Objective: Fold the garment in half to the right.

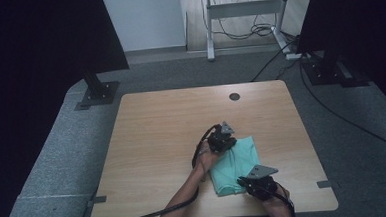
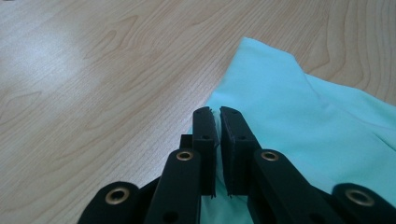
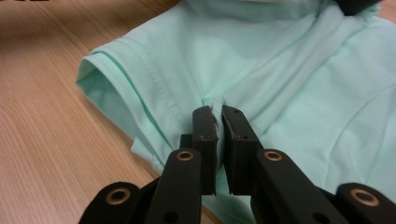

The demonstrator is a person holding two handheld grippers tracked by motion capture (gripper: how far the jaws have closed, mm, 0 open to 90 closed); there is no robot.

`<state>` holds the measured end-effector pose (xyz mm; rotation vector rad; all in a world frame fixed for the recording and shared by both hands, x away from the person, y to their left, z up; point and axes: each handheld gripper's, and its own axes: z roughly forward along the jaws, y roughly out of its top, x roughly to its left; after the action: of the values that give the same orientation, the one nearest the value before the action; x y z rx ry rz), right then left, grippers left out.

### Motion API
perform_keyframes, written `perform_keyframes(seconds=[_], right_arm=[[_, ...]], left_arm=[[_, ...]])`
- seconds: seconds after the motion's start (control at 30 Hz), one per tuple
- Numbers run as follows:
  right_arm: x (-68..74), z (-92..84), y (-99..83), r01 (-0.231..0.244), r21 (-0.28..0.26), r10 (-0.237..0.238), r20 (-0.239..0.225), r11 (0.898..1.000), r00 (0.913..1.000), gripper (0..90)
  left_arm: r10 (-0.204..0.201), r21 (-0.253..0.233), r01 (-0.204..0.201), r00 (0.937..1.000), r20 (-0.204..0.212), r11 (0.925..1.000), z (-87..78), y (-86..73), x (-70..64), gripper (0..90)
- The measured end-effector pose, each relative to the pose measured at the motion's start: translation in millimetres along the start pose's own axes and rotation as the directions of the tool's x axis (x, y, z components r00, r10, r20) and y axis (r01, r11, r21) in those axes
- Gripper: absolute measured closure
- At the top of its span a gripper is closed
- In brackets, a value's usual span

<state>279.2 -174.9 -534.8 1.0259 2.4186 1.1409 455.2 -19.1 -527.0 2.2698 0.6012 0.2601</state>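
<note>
On grey carpet, the light wooden bench (image 1: 157, 140) carries a mint shirt (image 1: 236, 164); left hand-held gripper (image 1: 223, 142) and right hand-held gripper (image 1: 257, 182) each pinch its fabric.

Wooden table (image 1: 157, 140), grey carpet (image 1: 49, 166), cables (image 1: 249, 33)

Left forearm (image 1: 185, 189) enters from the bottom edge, angled up and right; its hand (image 1: 207, 160) grasps the left gripper (image 2: 217, 112), jaws pinched nearly together on a thin fold of the garment (image 2: 299, 112). Right hand (image 1: 279, 206) sits low at the near edge, gripping the right gripper (image 3: 218, 111), jaws likewise clamped on fabric. Grey three-cornered plates face upward on both. Cable trails along the left forearm.
</note>
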Motion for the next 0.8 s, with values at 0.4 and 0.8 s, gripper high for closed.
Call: perform_keyframes(seconds=[0.4, 0.8], right_arm=[[23.1, 25.0, 19.6, 0.032, -0.004, -0.032, -0.035, 0.999, 0.9989, 83.3], [33.5, 36.9, 31.2, 0.046, -0.003, -0.046, -0.057, 0.999, 0.9973, 83.4]], left_arm=[[-0.021, 0.018, 0.021, 0.9997, -0.013, 0.9996, -18.1, -14.8, 14.2, 85.0], [-0.022, 0.004, 0.022, 0.9990, -0.040, 0.9997, -29.7, -25.2, 22.1, 85.2]])
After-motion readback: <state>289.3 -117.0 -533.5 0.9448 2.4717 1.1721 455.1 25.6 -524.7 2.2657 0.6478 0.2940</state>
